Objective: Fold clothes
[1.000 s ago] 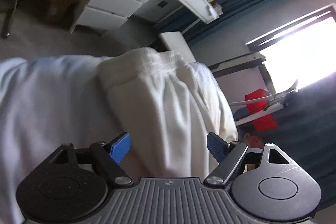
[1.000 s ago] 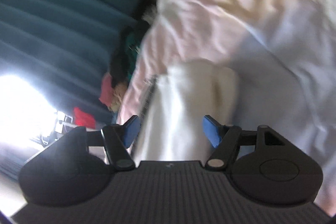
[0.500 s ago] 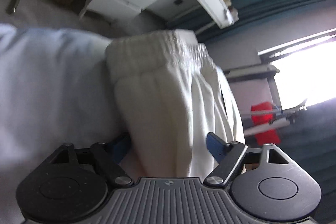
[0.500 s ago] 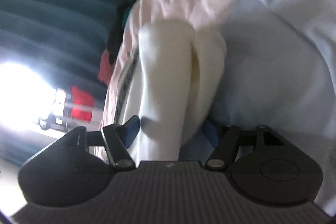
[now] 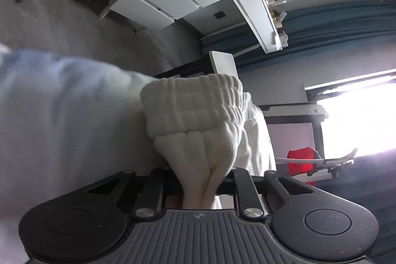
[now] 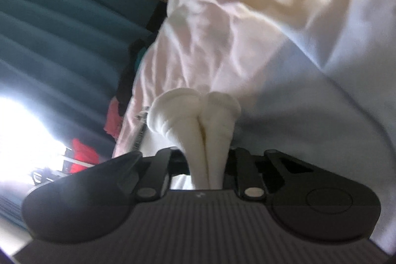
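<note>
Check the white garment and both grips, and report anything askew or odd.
Nothing damaged or spilled. The white garment is bunched into thick folds inside the closing left hand-held gripper and right hand-held gripper.

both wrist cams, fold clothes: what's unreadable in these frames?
- Left wrist: the left gripper pads, buried in the bunched white garment; jaws closing on it.
- Right wrist: the right gripper pads, hidden by the same cloth; frame motion-blurred.
- Garment's type and full extent: cut off by the gripper bodies.
- Window: blown out.
</note>
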`<state>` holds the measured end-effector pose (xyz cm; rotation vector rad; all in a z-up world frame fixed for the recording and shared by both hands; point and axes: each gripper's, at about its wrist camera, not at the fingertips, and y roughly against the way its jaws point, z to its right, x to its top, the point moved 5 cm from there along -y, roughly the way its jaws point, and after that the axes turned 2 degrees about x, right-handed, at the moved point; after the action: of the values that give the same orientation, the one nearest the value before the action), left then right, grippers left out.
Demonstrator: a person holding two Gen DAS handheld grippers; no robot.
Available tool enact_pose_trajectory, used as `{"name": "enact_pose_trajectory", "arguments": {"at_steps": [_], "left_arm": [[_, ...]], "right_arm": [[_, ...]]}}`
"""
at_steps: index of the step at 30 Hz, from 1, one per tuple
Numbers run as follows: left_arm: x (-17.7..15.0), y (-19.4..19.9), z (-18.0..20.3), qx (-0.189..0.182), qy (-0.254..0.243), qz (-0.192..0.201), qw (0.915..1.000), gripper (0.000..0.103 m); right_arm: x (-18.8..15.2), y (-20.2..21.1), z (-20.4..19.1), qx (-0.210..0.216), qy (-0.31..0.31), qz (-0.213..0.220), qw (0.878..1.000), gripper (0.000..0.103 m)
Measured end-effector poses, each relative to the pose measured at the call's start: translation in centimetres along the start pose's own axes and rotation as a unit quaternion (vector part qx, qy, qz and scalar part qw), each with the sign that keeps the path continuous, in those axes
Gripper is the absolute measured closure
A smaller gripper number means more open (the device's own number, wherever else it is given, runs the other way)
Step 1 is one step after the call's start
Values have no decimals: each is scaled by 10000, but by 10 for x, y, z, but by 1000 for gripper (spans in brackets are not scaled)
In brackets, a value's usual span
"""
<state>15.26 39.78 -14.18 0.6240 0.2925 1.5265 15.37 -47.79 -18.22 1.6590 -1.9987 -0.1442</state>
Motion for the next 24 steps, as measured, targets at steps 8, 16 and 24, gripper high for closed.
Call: {"name": "enact_pose_trajectory", "arguments": {"at_steps": [8, 16, 24], "left_arm": [[22, 56, 51, -44, -555, -108, 9984, 90], [24, 113, 12, 406, -1153, -279, 9921, 90], [10, 121, -34, 545, -1632, -650, 9829, 74]], "right_arm": [[7, 60, 6, 155, -556, 1, 9983, 90], [10, 115, 51, -73, -934, -149, 9955, 90], [5, 116, 67, -240, -986, -240, 9945, 90]]}}
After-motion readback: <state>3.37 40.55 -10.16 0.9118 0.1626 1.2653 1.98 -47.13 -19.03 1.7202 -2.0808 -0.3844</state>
